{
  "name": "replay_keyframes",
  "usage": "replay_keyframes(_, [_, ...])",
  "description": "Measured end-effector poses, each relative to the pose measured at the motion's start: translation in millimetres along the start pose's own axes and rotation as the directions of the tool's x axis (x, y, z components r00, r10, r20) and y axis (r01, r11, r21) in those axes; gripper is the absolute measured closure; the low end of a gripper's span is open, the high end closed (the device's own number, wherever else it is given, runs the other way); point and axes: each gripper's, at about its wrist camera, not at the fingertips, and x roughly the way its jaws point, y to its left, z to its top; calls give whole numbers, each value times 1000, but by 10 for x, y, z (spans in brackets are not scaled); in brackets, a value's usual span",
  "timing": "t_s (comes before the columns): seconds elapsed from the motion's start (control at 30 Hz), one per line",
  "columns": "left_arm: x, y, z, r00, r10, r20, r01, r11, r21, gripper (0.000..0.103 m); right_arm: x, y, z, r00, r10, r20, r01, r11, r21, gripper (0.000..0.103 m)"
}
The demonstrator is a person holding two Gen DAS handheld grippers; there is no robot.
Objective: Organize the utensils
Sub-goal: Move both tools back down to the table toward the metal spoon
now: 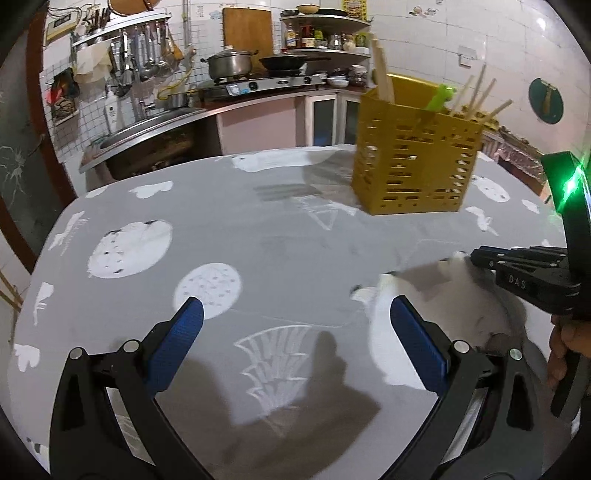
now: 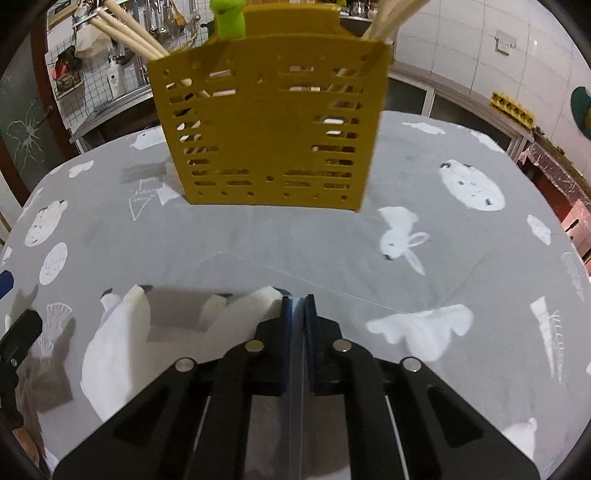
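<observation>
A yellow slotted utensil holder (image 1: 417, 162) (image 2: 269, 122) stands upright on the grey printed tablecloth (image 1: 258, 240). Wooden chopsticks (image 1: 480, 96) (image 2: 129, 33), a green-handled utensil (image 1: 441, 98) (image 2: 229, 18) and a flat wooden spatula (image 1: 382, 74) stick out of it. My left gripper (image 1: 295, 302) hovers open over the near part of the cloth, blue pads wide apart with nothing between them. My right gripper (image 2: 297, 299) is shut just above the cloth, short of the holder, and I see no object in its jaws. It also shows from the side as the right gripper (image 1: 476, 258), low over the cloth.
A hand (image 1: 565, 339) holds the right gripper's handle at the right edge. Behind the table runs a kitchen counter with a sink (image 1: 147, 140), a stove with a pot (image 1: 229, 64) and a wok. Hanging ladles and shelves line the tiled wall.
</observation>
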Motion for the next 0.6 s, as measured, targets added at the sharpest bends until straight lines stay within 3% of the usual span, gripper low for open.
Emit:
replay_keyframes(0.27, [16, -348, -56, 997, -63, -44, 64, 998, 17, 5, -292, -503, -172, 999, -40, 21, 39, 999, 23, 96])
replay_keyframes(0.6, [69, -830, -302, 979, -141, -145, 161, 978, 136, 6, -443, -1080, -445, 998, -60, 10, 59, 995, 84, 96])
